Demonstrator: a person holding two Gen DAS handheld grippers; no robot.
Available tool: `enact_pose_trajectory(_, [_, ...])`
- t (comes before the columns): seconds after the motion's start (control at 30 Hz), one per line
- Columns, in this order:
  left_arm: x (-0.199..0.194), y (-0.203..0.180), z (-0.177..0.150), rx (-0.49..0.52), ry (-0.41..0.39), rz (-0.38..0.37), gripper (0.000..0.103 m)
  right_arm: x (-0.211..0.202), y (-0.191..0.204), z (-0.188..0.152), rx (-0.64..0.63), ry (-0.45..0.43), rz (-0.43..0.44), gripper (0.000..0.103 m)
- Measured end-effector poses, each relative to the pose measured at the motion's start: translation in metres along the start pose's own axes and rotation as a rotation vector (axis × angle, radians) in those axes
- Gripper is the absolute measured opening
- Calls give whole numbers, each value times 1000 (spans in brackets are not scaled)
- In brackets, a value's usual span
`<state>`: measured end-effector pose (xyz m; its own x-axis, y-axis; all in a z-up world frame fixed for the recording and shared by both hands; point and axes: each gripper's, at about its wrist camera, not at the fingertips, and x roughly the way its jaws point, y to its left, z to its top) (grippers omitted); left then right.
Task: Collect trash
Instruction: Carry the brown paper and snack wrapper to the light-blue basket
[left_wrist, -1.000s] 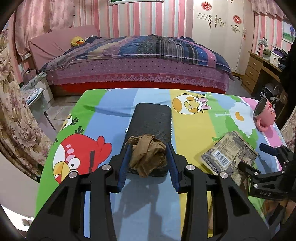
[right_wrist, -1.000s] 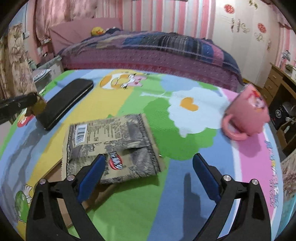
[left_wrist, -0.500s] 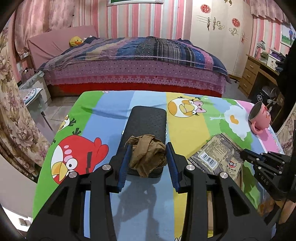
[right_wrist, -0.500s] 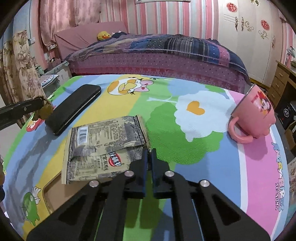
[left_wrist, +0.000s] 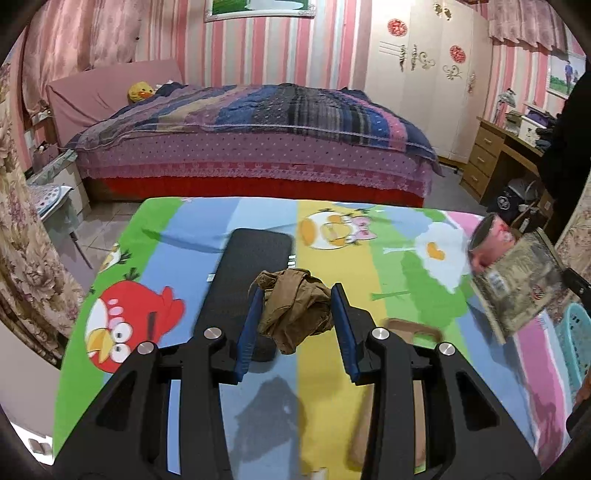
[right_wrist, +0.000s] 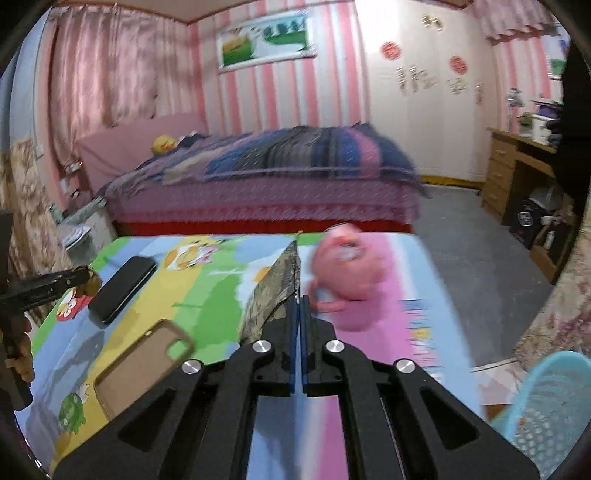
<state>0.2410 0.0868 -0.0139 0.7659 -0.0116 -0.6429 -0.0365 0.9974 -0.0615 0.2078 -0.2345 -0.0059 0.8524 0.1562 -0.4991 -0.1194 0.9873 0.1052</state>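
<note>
My left gripper (left_wrist: 295, 301) is shut on a crumpled brown wad (left_wrist: 295, 308), held just above the colourful table (left_wrist: 332, 369); it also shows at the far left as the left gripper (right_wrist: 86, 282). My right gripper (right_wrist: 298, 301) is shut on the edge of a grey snack packet (right_wrist: 275, 295), which hangs in the air, lifted off the table. In the left wrist view the same snack packet (left_wrist: 517, 288) floats at the right, in front of the pink mug.
A black phone (left_wrist: 251, 273) lies under the wad, a brown phone case (right_wrist: 144, 365) nearer the front. A pink mug (right_wrist: 345, 267) lies on its side at the table's right. A turquoise basket (right_wrist: 546, 410) stands beyond the right edge. A bed (left_wrist: 251, 147) fills the background.
The right gripper closed on the snack packet and lifted it off the table toward the right, uncovering the brown phone case. The left gripper rose slightly, still gripping the wad.
</note>
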Motion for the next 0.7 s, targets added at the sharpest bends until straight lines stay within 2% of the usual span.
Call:
enact_pose_trajectory(0.17, [-4,-40,-1,33,1,-60,37,-31,-39,-2,25,-9,-53,2])
enact_pose_trajectory(0.3, [-11,-87,-9,111,-5,-109,37,-53,-68,-12,55,-16,-80,2])
enact_pose_trajectory(0.43, [-24,-134,-20,160,-9,-200,37,-83,-98,-19,80,-40,-121,2])
enact_pose_trajectory(0.53, [-35,-175,-27,216,-30,-228,37,-116,-130,-23,104,-66,-180,2])
enact_pose_trajectory(0.7, [-55,-240,-36,256,-54,-320,37,-157,-174,-32,125,-80,-277,2])
